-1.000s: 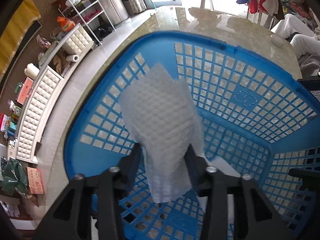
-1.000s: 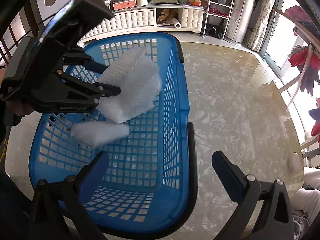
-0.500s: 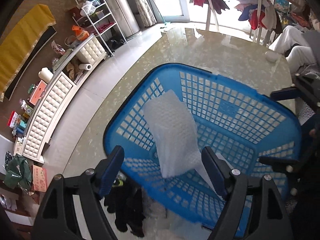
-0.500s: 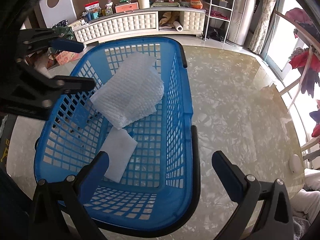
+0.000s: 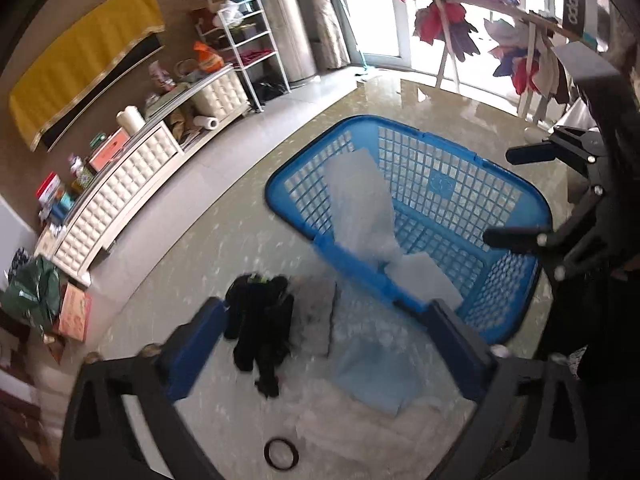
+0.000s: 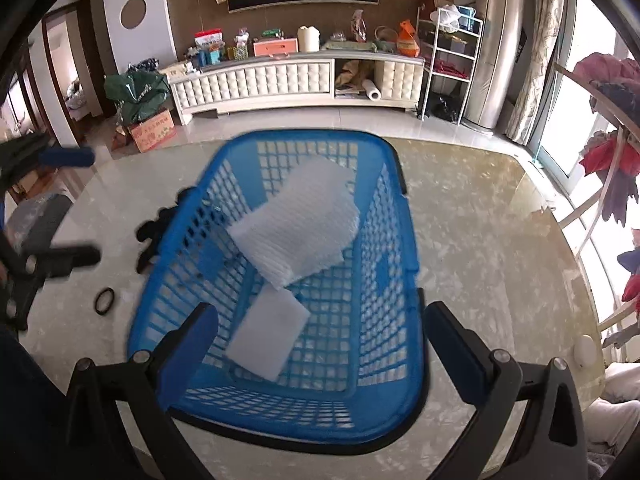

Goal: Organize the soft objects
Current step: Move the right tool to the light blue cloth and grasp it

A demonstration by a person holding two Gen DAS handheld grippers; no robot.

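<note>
We see the blue basket (image 6: 404, 280) on the marbled table (image 6: 480, 248), with our right gripper (image 6: 320, 344) spread wide and empty over its near rim. Inside the basket a quilted white foam sheet (image 6: 300, 224) leans against the far wall, and a smaller flat white pad (image 6: 268, 334) lies on the floor just in front of it. Left of the basket sit a black cloth (image 6: 154, 232), a black ring (image 6: 105, 300), and the left gripper (image 6: 60, 208), its jaws apart.

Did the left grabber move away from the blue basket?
Yes. The left gripper has let go and pulled back from the blue basket, now over the black cloth outside.
</note>
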